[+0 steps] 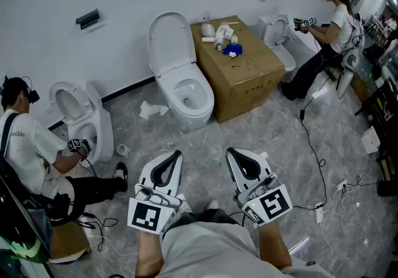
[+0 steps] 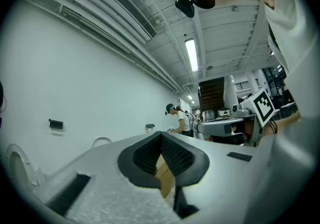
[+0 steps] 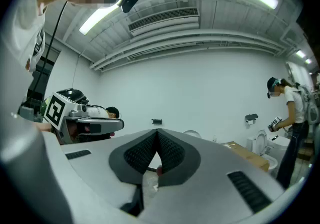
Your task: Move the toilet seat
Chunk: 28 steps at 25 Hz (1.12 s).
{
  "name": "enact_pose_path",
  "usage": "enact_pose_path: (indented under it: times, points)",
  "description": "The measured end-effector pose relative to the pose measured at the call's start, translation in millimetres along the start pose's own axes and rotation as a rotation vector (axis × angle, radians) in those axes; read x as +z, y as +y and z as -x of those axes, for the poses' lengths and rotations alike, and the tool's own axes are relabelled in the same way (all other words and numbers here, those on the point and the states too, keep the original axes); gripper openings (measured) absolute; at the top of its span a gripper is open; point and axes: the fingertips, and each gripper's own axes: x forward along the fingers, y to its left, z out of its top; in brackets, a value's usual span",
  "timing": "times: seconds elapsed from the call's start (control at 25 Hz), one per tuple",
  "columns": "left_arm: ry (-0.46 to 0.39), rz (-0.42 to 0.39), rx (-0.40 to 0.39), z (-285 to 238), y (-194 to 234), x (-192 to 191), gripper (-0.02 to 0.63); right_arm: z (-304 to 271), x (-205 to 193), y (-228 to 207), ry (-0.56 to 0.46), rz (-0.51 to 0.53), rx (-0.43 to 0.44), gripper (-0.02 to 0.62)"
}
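Observation:
A white toilet (image 1: 186, 93) stands against the back wall at mid-view, its lid (image 1: 168, 40) raised upright and the seat ring down on the bowl (image 1: 191, 95). My left gripper (image 1: 176, 154) and right gripper (image 1: 231, 151) are held side by side close to my body, pointing at the toilet and well short of it. Both are shut with nothing between the jaws. In the left gripper view the closed left gripper (image 2: 161, 134) points up toward the wall, and the right gripper view shows the right gripper (image 3: 156, 132) doing the same.
A cardboard box (image 1: 242, 68) with small items on top stands right of the toilet. One person crouches at another toilet (image 1: 84, 115) on the left, and another person (image 1: 326, 34) works at a third toilet (image 1: 277, 34) on the right. Crumpled paper (image 1: 152, 109) and cables (image 1: 314, 146) lie on the floor.

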Motion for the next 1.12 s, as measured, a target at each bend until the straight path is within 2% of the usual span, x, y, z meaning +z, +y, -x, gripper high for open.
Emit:
enact_pose_path:
  times: [0.32,0.68,0.92,1.12]
  points:
    - [0.009,-0.030,-0.016,-17,-21,0,0.009,7,0,-17,0.010,0.034,0.012,0.012]
    - [0.059,-0.004,-0.010,-47,-36,-8,0.009,4,5,-41,-0.042,0.027,0.051,0.014]
    - [0.070,0.014,-0.014,-67,-22,-18,0.009,-18,-6,-55,-0.014,0.000,0.060,0.012]
    - [0.071,0.008,-0.036,-92,5,-27,0.009,-44,-9,-75,0.003,0.014,0.012,0.012]
